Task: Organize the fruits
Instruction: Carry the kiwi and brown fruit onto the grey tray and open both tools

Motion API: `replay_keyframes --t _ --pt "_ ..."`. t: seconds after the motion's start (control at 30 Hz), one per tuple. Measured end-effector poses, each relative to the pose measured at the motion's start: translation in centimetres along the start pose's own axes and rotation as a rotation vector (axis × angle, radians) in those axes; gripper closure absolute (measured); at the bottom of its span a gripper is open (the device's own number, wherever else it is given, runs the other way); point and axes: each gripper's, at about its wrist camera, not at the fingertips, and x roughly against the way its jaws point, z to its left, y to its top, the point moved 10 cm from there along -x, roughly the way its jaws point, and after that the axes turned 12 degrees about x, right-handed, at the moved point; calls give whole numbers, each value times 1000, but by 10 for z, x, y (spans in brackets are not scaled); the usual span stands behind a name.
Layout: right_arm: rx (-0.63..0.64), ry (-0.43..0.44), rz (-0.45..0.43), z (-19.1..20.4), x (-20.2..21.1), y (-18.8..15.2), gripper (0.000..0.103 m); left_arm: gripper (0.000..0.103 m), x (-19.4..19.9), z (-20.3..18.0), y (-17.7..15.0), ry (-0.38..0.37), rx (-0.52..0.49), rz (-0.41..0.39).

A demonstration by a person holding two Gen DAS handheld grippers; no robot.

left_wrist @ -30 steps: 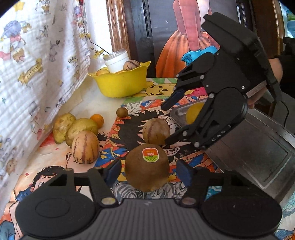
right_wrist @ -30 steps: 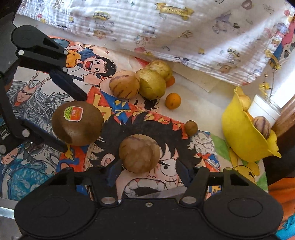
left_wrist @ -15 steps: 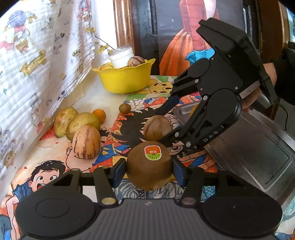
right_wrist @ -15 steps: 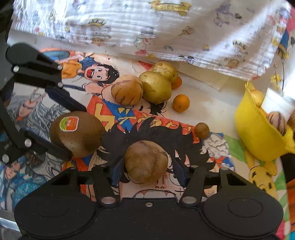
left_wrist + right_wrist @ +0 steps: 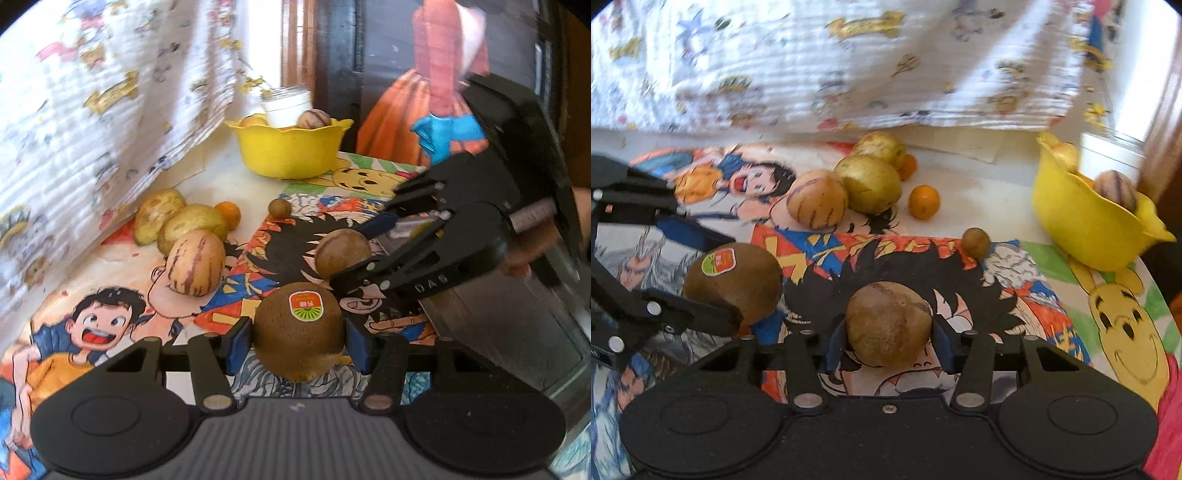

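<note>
While left tongs (image 5: 299, 338) clench a stickered brown kiwi (image 5: 298, 334), right tongs (image 5: 888, 341) closing on a mottled brown fruit (image 5: 888, 323).

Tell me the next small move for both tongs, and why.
Probably lift both straight up. The left tongs have just closed on the stickered kiwi, and the right tongs have just been closing around the round brown fruit; both fruits look seated between the pads.

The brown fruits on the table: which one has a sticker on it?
The kiwi held between the left gripper's pads. It bears a red-and-green sticker; the round brown fruit in the right gripper and the small brown one have none.
</note>
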Motion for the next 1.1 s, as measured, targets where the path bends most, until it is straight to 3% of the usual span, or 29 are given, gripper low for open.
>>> replay_keyframes --t 0.33,0.57,0.8,1.1 --pt "-142 -97 -122 -12 42 1 53 45 6 5 -2 29 93 -16" --pt "-224 -135 -192 -18 96 -13 53 46 10 -6 -5 -25 131 -7" --pt "-262 -209 -187 -27 139 -50 53 46 10 -25 -3 -72 162 -10" --pt "-356 -262 -139 -35 155 -108 53 46 9 -67 4 -134 117 -31"
